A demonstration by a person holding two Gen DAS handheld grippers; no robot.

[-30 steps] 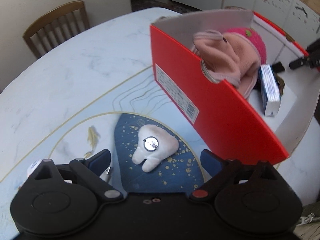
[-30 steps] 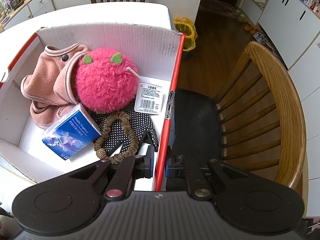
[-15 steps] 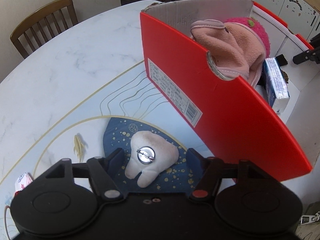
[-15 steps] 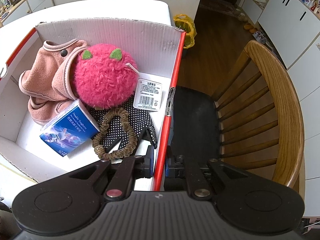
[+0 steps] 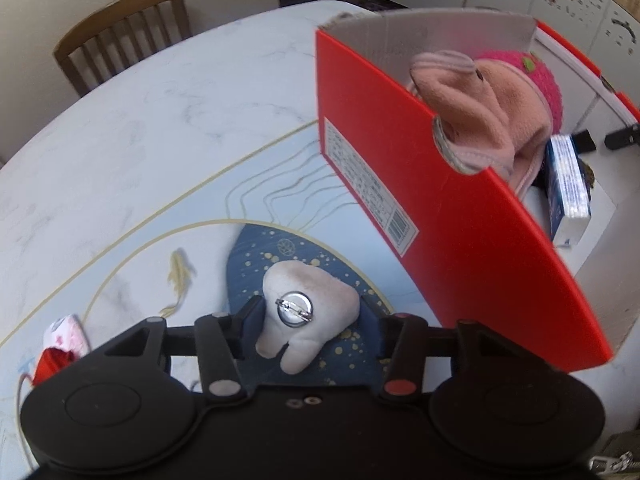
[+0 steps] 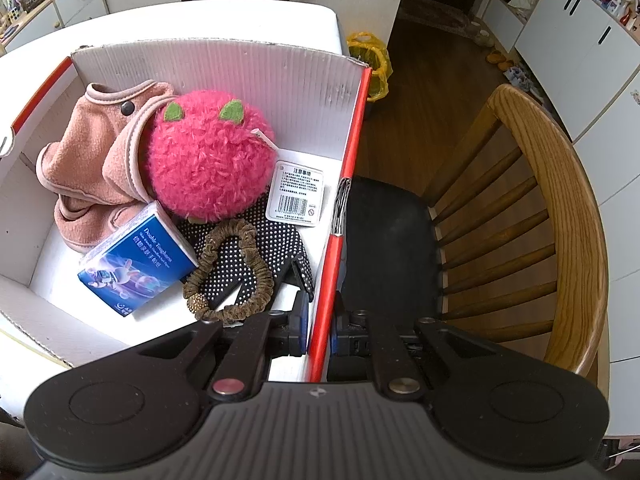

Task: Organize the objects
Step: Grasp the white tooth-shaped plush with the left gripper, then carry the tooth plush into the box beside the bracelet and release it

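Observation:
A cream tooth-shaped plush pin (image 5: 306,318) with a metal badge back lies on the blue patch of the table. My left gripper (image 5: 308,318) is open, its jaws on either side of the plush. The red cardboard box (image 5: 460,216) stands to the right. My right gripper (image 6: 318,324) is shut on the box's red side wall (image 6: 344,216). Inside the box lie a pink garment (image 6: 92,160), a pink fluffy ball (image 6: 208,160), a blue tissue pack (image 6: 136,260), a brown scrunchie (image 6: 232,272) and a dotted glove (image 6: 260,240).
A small red and white item (image 5: 60,348) lies at the table's left near my left gripper. A wooden chair (image 5: 120,28) stands behind the table. Another wooden chair (image 6: 540,208) with a black seat is beside the box.
My left gripper has moved forward and down over the tooth plush, and its jaws have narrowed around it. My right gripper keeps its hold on the box wall.

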